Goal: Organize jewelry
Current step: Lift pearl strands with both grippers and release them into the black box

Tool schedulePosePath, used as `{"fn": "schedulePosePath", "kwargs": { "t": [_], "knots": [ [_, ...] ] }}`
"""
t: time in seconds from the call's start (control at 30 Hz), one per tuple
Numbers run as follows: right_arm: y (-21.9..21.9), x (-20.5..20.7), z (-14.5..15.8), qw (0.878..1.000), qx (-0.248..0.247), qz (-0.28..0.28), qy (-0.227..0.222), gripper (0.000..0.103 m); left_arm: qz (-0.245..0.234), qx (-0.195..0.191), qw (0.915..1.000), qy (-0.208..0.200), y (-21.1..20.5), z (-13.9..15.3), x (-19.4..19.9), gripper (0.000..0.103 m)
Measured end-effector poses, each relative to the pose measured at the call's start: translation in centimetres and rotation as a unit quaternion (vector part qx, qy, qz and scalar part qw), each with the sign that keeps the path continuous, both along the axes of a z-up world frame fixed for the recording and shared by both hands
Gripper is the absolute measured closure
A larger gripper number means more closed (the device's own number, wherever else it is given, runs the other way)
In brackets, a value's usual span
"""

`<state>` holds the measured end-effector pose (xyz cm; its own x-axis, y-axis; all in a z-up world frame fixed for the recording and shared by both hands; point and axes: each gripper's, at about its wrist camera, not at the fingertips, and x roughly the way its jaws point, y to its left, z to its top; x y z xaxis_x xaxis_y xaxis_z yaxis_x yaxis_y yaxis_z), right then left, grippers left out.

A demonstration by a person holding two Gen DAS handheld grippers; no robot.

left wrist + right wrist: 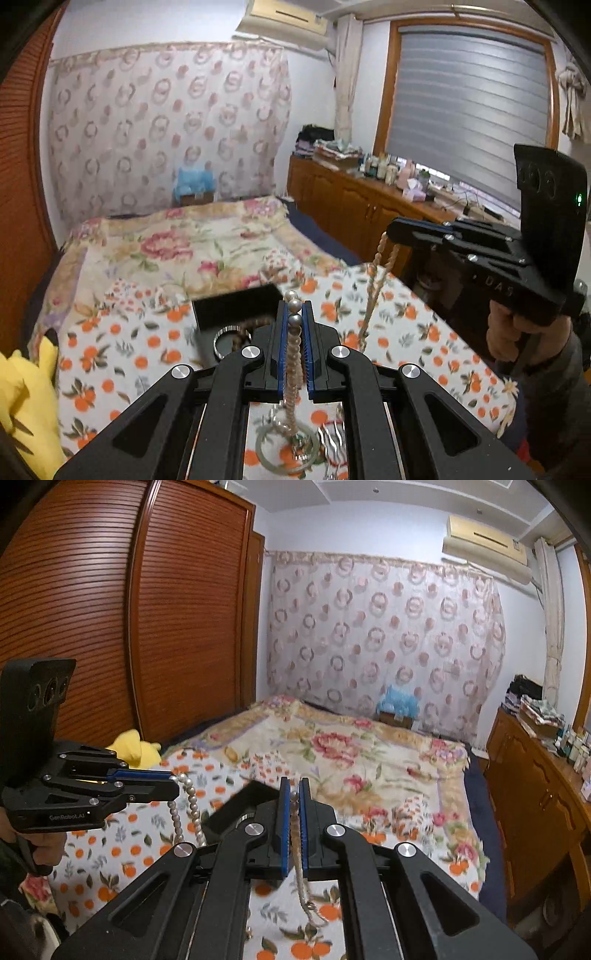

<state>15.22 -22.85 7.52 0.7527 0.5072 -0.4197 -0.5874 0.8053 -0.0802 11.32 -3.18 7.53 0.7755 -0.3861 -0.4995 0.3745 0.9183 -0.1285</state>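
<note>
My left gripper (294,308) is shut on a pearl necklace (293,354) that hangs down between its blue pads; it also shows in the right wrist view (173,781), with the pearls (192,801) looping below. My right gripper (294,790) is shut on a tan beaded strand (301,882) that hangs below it; it shows in the left wrist view (391,230) with the strand (376,273) dangling. A black jewelry box (236,306) lies on the orange-patterned cloth (406,321), holding a silver ring (225,338). A pale jade bangle (286,445) and silver pieces (332,439) lie under my left gripper.
A floral-quilted bed (351,753) lies behind the cloth. A yellow plush toy (22,398) sits at the left. A wooden cabinet (351,206) with bottles stands at the right, a wooden wardrobe (129,609) at the left.
</note>
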Motion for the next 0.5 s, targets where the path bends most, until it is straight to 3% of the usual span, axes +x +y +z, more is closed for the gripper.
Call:
{"fn": "schedulePosePath", "kwargs": {
  "t": [0.5],
  "knots": [
    [2.2,4.0,4.1,0.999,0.023,0.036,-0.028,0.098,0.015,-0.025,0.9978,-0.059,1.8,6.8,3.5,0.097]
  ]
}}
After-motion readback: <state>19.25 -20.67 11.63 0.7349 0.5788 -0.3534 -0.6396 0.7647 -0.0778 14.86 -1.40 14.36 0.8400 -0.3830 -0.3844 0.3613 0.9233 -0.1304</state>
